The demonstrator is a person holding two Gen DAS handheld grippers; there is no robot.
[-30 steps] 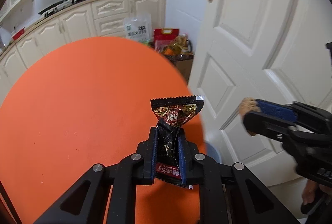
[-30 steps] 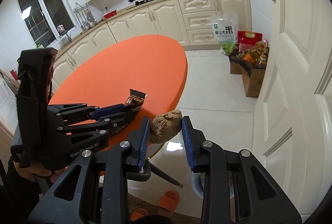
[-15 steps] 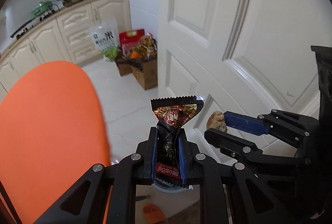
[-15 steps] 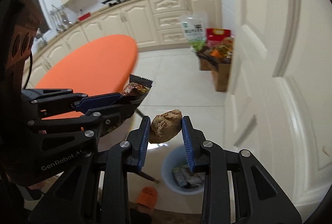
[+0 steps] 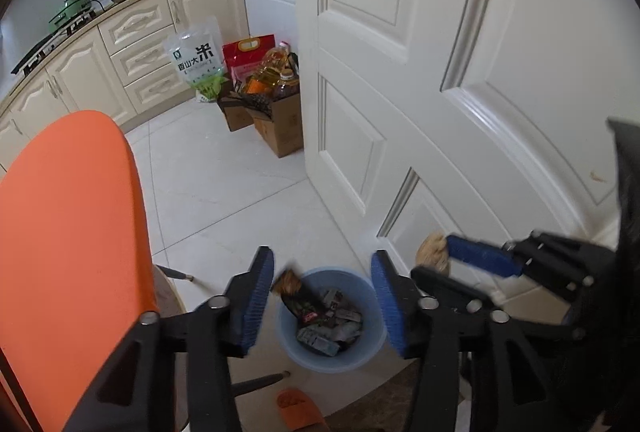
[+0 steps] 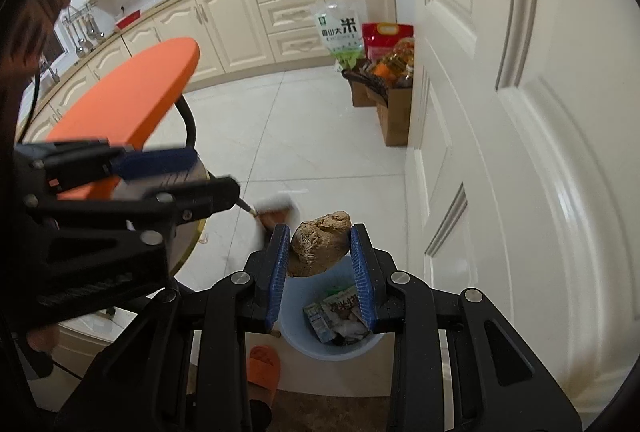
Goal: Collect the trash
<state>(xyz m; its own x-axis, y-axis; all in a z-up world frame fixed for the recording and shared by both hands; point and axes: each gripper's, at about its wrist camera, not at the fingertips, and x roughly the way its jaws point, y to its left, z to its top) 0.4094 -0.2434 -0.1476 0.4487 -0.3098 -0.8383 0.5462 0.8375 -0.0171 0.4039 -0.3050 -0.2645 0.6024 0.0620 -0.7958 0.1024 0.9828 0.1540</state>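
Both tools are held right over the blue bin [image 5: 372, 352] so trash drops in: the left tool [image 5: 322, 306], just opened, has released the wrapper [image 5: 298, 298] into it, while the brown lump [image 6: 319, 250] is clamped in the right tool [image 6: 320, 272].

Bright, even daylight in both fisheye views.
Straight edges bow towards the black corners; glare streaks the white door [image 6: 532, 168]; the left gripper [image 6: 208, 172] and a falling wrapper [image 6: 276, 210] smear with motion blur.

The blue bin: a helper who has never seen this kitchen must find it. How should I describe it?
Start at the tall white panelled door. At its foot, on the pale tiled floor beside the orange table, stands a round blue bin holding wrappers. Unlike the brown cardboard boxes further along, it is plastic and open-topped.
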